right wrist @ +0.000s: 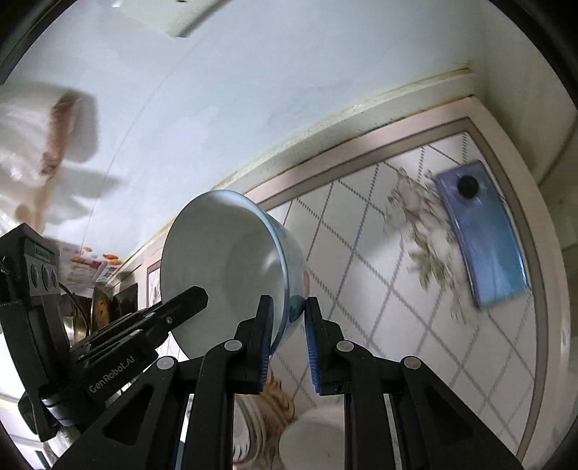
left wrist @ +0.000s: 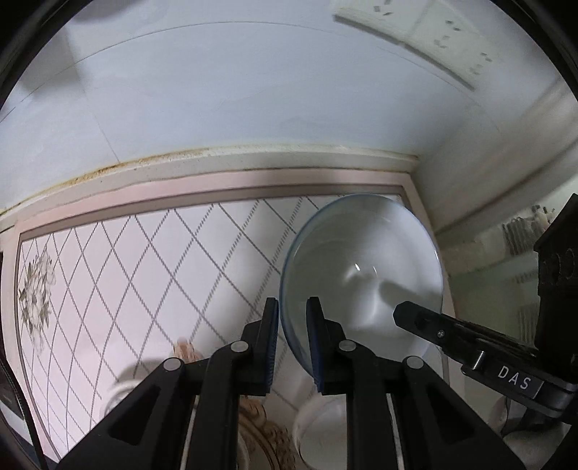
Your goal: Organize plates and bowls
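A white bowl with a blue outside [left wrist: 365, 267] [right wrist: 231, 267] hangs tilted above the table, held by its rim on two sides. My left gripper [left wrist: 292, 343] is shut on the rim, one finger inside, one outside. My right gripper [right wrist: 287, 343] is shut on the opposite rim the same way; its finger [left wrist: 433, 325] reaches in from the right in the left wrist view. A second white bowl [left wrist: 321, 430] [right wrist: 310, 437] sits below on a plate with a gold patterned edge [left wrist: 267, 434] [right wrist: 274, 401].
The table carries a white cloth with a grey diamond grid [left wrist: 151, 274] [right wrist: 390, 289] and flower prints. A blue phone [right wrist: 484, 235] lies on it at the right. A tiled wall [left wrist: 253, 90] with sockets [left wrist: 444, 32] stands behind. Pans and packets [right wrist: 97, 285] stand at the left.
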Tool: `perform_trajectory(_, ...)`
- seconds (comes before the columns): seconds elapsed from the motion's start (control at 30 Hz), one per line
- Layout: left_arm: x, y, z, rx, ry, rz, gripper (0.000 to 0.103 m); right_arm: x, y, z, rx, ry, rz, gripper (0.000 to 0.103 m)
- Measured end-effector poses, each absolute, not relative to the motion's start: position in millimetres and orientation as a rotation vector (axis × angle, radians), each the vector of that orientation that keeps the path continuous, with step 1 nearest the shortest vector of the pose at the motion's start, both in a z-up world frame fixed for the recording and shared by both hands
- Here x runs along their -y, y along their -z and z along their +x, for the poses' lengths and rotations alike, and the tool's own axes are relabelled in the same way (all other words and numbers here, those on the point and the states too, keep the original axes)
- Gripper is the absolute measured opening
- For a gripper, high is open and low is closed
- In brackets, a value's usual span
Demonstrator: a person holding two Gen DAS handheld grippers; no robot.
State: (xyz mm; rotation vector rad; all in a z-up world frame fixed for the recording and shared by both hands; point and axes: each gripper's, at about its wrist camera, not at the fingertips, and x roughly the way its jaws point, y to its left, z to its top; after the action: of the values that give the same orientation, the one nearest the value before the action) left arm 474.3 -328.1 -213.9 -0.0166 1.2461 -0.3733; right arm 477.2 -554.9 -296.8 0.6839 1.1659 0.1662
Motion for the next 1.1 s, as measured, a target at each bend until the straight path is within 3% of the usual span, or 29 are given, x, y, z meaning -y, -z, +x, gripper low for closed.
perform_trajectory(0.53,326,232,366,-1.330,0.471,0.044,0.014,551,304,335,-1.228,-0.141,0.699,0.019)
perform_trajectory(1.1,338,283,350,-1.416,0.450,0.149,0.014,550,358,314,-1.324,-0.103,0.714,0.019)
